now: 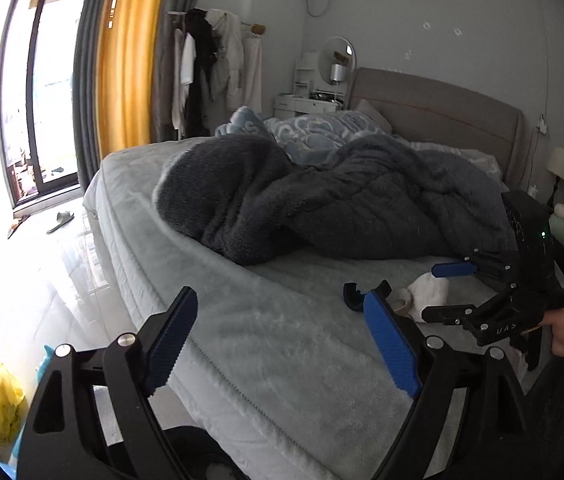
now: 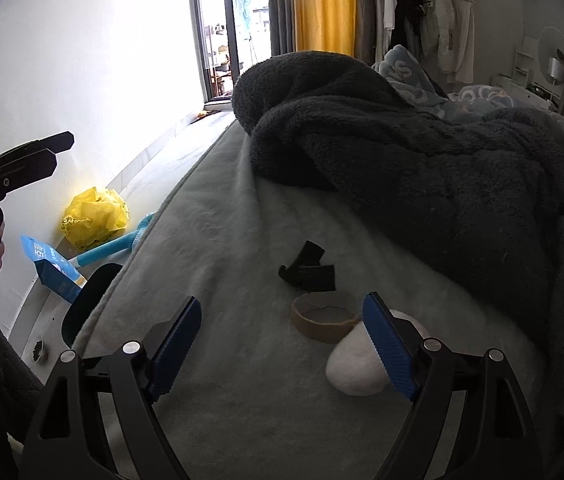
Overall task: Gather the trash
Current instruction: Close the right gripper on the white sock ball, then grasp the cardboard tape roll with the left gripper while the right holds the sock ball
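On the pale grey bed sheet (image 2: 242, 400) lie a black plastic piece (image 2: 310, 270), a brown cardboard tape ring (image 2: 324, 320) and a crumpled white tissue wad (image 2: 356, 364). My right gripper (image 2: 282, 344) is open and empty just short of them, its right finger over the tissue. In the left wrist view the right gripper (image 1: 440, 292) is open around the tissue (image 1: 428, 290), with the black piece (image 1: 352, 298) beside it. My left gripper (image 1: 282, 344) is open and empty over the bed's edge.
A dark grey blanket (image 2: 442, 176) is piled across the bed behind the trash. On the floor by the wall sit a yellow plastic bag (image 2: 94, 216), a blue carton (image 2: 52, 268) and a blue brush (image 2: 114, 248). A slipper (image 1: 60, 222) lies near the balcony door.
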A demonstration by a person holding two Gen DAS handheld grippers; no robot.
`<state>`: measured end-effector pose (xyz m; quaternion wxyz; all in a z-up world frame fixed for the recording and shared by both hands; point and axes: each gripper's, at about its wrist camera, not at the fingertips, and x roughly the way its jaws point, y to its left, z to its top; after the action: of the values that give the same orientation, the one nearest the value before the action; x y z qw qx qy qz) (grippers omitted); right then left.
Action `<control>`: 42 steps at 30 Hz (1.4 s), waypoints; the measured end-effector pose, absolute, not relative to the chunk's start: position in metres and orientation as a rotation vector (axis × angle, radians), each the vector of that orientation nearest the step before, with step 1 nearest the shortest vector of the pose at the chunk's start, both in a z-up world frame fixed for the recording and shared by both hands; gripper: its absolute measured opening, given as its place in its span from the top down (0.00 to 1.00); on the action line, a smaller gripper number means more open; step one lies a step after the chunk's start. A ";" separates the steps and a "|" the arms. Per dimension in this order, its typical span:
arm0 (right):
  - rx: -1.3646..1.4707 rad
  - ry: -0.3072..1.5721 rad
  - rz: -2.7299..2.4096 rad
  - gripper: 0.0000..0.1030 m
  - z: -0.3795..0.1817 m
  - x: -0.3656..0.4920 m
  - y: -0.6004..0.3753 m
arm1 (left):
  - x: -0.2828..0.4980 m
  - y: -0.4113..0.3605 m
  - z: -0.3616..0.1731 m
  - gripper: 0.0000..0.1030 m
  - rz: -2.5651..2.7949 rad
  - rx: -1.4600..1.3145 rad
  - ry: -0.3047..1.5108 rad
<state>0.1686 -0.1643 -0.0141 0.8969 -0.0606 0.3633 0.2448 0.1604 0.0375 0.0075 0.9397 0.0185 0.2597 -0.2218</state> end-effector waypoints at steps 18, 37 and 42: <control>0.031 0.760 0.541 0.18 -0.043 0.201 -0.223 | 0.214 -0.040 -0.029 0.27 -0.560 0.128 0.621; 0.105 0.843 0.610 0.42 -0.070 0.211 -0.233 | 0.243 -0.112 -0.066 0.44 -0.710 0.169 0.716; 0.164 0.828 0.632 0.52 -0.071 0.209 -0.248 | 0.245 -0.132 -0.069 0.46 -0.723 0.209 0.711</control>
<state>0.2086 -0.2484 -0.0713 0.8643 0.0784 0.3949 0.3015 0.2452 -0.1324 -0.0685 0.8689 0.0997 0.3399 -0.3457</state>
